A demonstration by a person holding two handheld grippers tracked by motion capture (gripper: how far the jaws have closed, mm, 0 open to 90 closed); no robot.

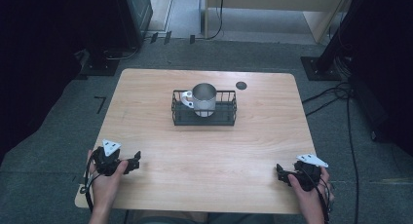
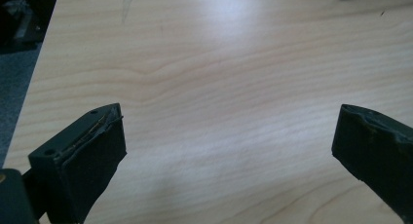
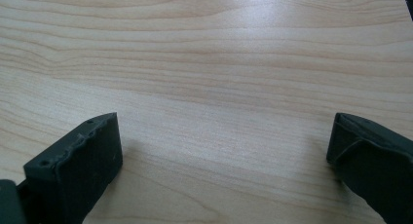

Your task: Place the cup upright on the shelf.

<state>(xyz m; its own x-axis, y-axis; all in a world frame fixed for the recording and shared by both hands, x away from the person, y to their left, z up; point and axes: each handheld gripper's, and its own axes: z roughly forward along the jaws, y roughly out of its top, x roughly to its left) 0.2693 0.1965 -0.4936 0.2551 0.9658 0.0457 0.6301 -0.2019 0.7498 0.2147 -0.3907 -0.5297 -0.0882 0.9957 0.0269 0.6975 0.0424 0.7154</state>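
A pale wooden table (image 1: 204, 151) stands on a grey floor, and a person sits at its near edge with a gripper in each hand. The left gripper (image 1: 132, 162) rests near the table's near left corner, held by the left hand (image 1: 108, 177), with a grey three-cornered plate on top. Its jaws stand wide apart with nothing between them; in the left gripper view (image 2: 229, 141) bare wood grain lies between the two black pads. The right gripper (image 1: 282, 174) sits near the near right corner in the right hand (image 1: 309, 190), also with a grey plate on top. Its jaws are likewise spread wide and hold nothing, and the right gripper view (image 3: 224, 141) has plain tabletop between them.

Well apart from both grippers, toward the far middle of the table, sits a black wire basket (image 1: 229, 118). Inside it a shiny metal mug (image 1: 204, 98) stands upright, left of the basket's centre, its handle pointing left toward the basket's left end. Just beyond the basket's right far corner a small dark round disc (image 1: 241, 85) lies flat on the wood, not touching the basket.

Black cables (image 1: 336, 95) trail over the floor to the right of the table.
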